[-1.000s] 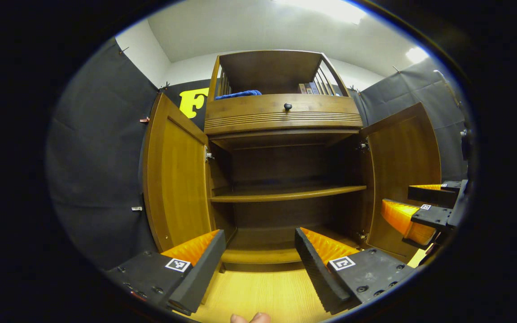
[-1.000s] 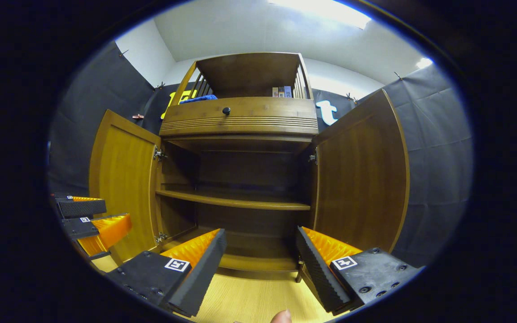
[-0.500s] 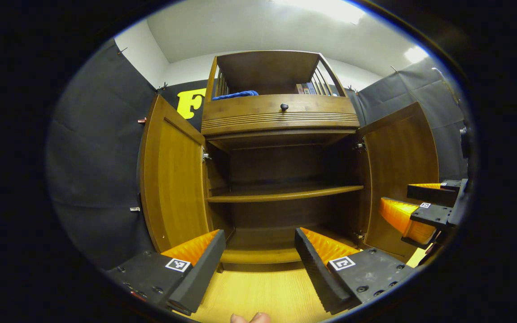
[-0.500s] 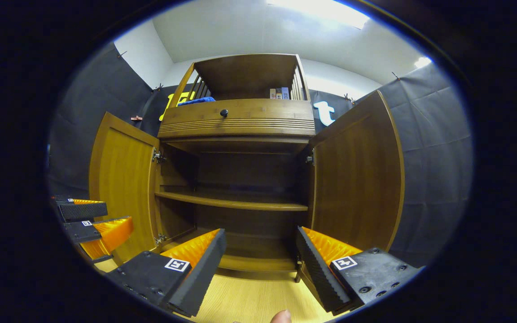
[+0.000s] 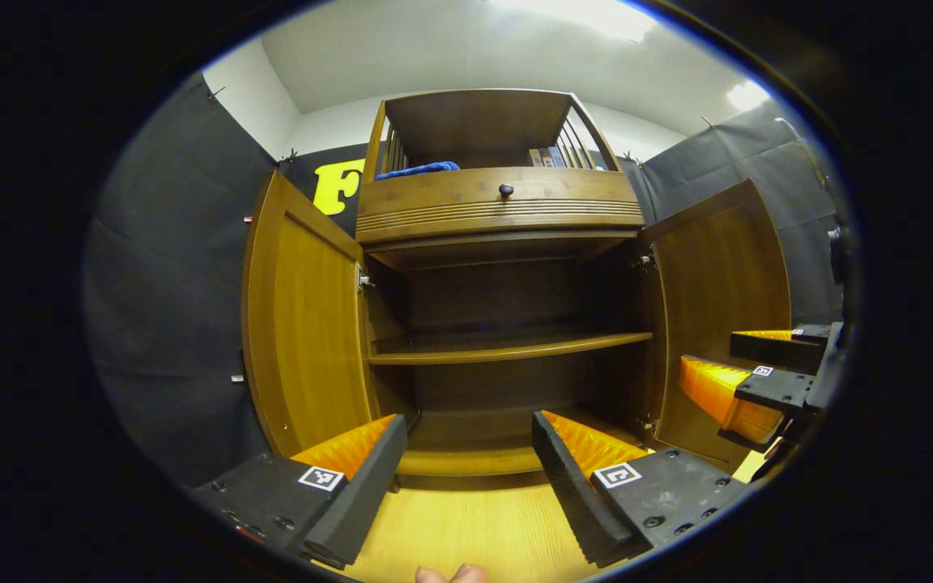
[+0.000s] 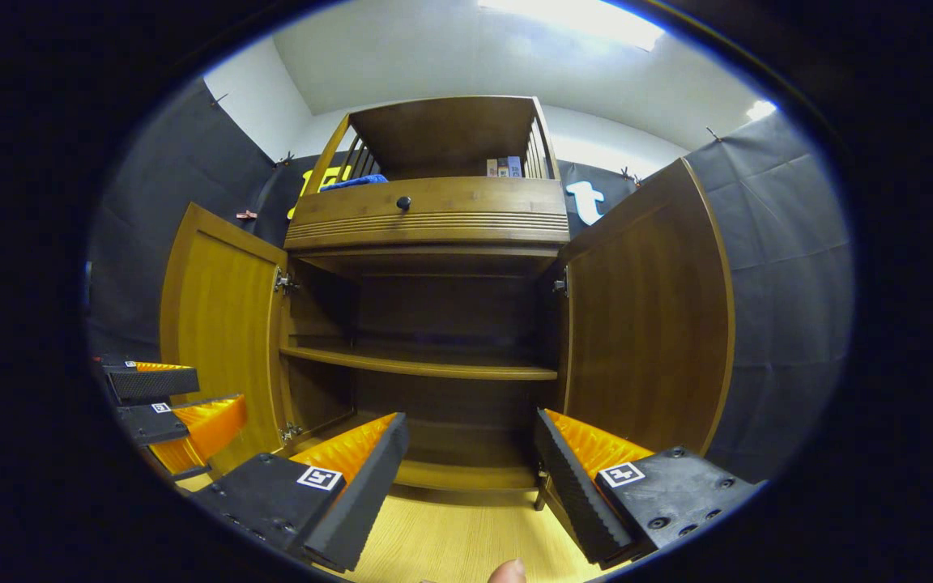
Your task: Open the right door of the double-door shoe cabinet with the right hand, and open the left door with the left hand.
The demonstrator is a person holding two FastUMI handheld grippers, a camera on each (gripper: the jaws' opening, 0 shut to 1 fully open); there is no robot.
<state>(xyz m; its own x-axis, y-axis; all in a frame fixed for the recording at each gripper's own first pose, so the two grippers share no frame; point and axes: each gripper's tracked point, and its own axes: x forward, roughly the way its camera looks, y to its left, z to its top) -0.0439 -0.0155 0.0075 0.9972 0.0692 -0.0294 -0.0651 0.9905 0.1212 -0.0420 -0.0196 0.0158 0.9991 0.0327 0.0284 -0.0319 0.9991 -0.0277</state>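
A brown wooden shoe cabinet [image 5: 507,209] [image 6: 434,214] faces me with both doors swung wide. Its left door [image 5: 300,320] [image 6: 219,324] and right door [image 5: 722,308] [image 6: 649,324] stand outward, baring a middle shelf [image 5: 507,348] [image 6: 422,366] and a dark bare interior. My left gripper [image 5: 466,478] is open, low before the cabinet's bottom edge, touching nothing. My right gripper [image 6: 470,478] is open too, holding nothing, a little short of the right door. The right gripper [image 5: 746,368] appears at the left gripper view's right edge; the left gripper [image 6: 163,397] at the right gripper view's left edge.
Above the doors is a drawer with a dark knob [image 5: 505,190] [image 6: 403,202], then an open top shelf holding a blue cloth [image 5: 422,168] [image 6: 357,180] and some small boxes [image 5: 547,156]. Light wooden floor [image 5: 466,526] lies below. Black cloth walls flank the cabinet. A fingertip [image 5: 450,573] pokes in.
The left gripper view has drifted slightly, so the cabinet sits a touch further left. The left door has swung a little wider. Both grippers stay open.
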